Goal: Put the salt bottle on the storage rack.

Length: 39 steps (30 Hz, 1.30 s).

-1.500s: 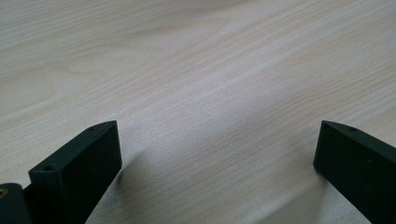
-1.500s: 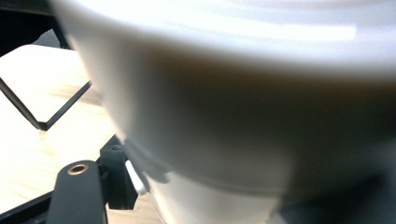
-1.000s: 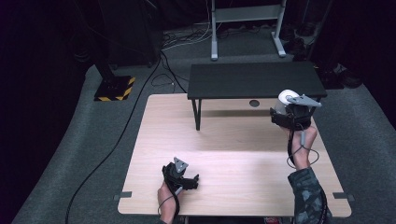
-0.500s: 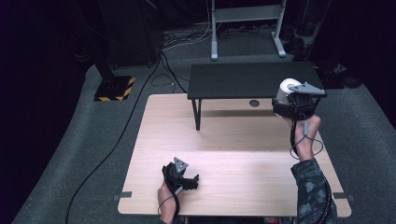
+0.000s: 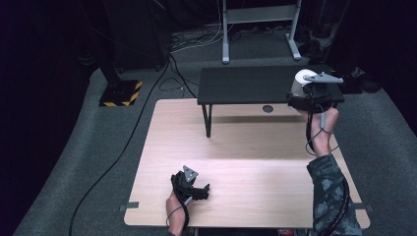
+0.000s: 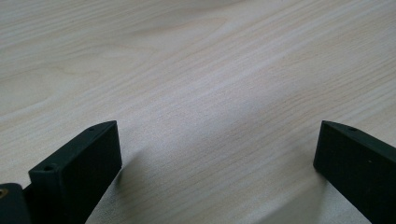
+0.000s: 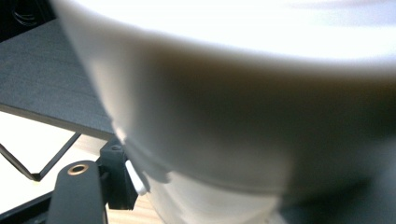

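Right gripper (image 5: pixel 306 98) is up at the right end of the black shelf (image 5: pixel 246 84), clamped on a white cup (image 5: pixel 301 81) that's so close to my right gripper view it's basically one blur. Left gripper (image 5: pixel 201 191) rests low on the wooden table (image 5: pixel 246 147) near the front edge, jaws spread wide with nothing between them.

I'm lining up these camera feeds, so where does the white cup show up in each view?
High view: white cup at upper right, at the right gripper, over the black shelf.
Right gripper view: the cup is very close, blurred, across most of the frame.
Left gripper view: not in it; bare wooden table.
Shared landmark: the black shelf.
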{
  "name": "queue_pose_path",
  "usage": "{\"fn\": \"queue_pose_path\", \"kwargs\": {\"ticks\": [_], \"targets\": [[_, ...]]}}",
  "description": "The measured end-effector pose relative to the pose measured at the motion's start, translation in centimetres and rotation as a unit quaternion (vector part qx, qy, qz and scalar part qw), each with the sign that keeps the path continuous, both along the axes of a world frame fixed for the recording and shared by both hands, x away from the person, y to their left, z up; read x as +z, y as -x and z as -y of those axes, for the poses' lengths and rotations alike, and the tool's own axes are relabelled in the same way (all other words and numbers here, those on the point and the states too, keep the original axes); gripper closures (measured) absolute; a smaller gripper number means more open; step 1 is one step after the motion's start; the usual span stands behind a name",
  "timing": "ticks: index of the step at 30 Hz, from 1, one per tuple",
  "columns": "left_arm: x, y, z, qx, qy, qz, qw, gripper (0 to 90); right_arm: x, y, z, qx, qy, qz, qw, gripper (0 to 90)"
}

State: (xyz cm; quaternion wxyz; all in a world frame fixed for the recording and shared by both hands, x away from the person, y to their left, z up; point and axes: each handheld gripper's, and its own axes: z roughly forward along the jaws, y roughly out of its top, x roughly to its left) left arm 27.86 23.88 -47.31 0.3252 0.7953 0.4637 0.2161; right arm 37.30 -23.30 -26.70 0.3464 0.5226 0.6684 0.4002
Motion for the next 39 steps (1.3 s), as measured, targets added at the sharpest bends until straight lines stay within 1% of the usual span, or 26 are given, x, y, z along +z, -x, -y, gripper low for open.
{"fn": "queue_pose_path", "kwargs": {"ticks": [4,9,12,13,16,21,22,23,24,28,31,34,35,39], "targets": [[0.0,0.0,0.0,-0.001,0.001,0.000,1.0000,0.2,0.6,-0.9,-0.3,0.000,0.000,-0.002,1.0000,26.2],[0.0,-0.1,-0.1,-0.004,0.002,-0.001,1.0000,0.2,1.1,-2.1,-0.8,-0.003,0.008,-0.006,0.9999,26.2],[0.0,-0.1,-0.1,-0.005,0.002,-0.001,1.0000,0.2,1.1,-3.0,-0.7,-0.006,0.002,-0.012,0.9999,26.2],[0.0,-0.1,-0.2,-0.007,0.002,-0.001,1.0000,0.2,1.1,-3.7,-0.7,-0.009,-0.002,-0.017,0.9998,26.2],[0.0,-0.2,-0.2,-0.009,0.003,-0.003,1.0000,0.2,1.1,-5.0,-0.7,-0.014,-0.007,-0.026,0.9996,26.2],[0.1,-0.2,-0.3,-0.012,0.001,-0.004,0.9999,0.2,0.8,-7.3,-0.5,-0.025,-0.019,-0.044,0.9985,26.2],[0.1,-0.2,-0.3,-0.012,0.001,-0.004,0.9999,0.2,0.7,-7.6,-0.4,-0.027,-0.022,-0.047,0.9983,26.2],[0.1,-0.2,-0.3,-0.013,0.001,-0.004,0.9999,0.2,0.7,-7.6,-0.4,-0.027,-0.022,-0.047,0.9983,26.2],[0.1,-0.2,-0.3,-0.013,0.002,-0.004,0.9999,0.2,0.5,-8.2,-0.5,-0.032,-0.024,-0.051,0.9979,26.2],[0.1,-0.2,-0.3,-0.014,0.001,-0.003,0.9999,0.2,0.2,-9.1,-0.5,-0.035,-0.031,-0.057,0.9973,26.2],[0.0,-0.2,-0.3,-0.014,0.004,-0.004,0.9999,0.2,0.1,-9.8,-0.9,-0.040,-0.022,-0.065,0.9968,26.2],[0.0,-0.2,-0.3,-0.014,0.004,-0.004,0.9999,0.2,-0.2,-9.9,-0.9,-0.046,-0.028,-0.060,0.9967,26.1],[0.0,-0.2,-0.3,-0.014,0.004,-0.004,0.9999,0.2,-0.3,-9.8,-1.0,-0.046,-0.025,-0.059,0.9969,26.1],[0.0,-0.2,-0.3,-0.014,0.004,-0.004,0.9999,0.2,-0.6,-9.6,-1.1,-0.049,-0.027,-0.053,0.9971,26.2]]}}
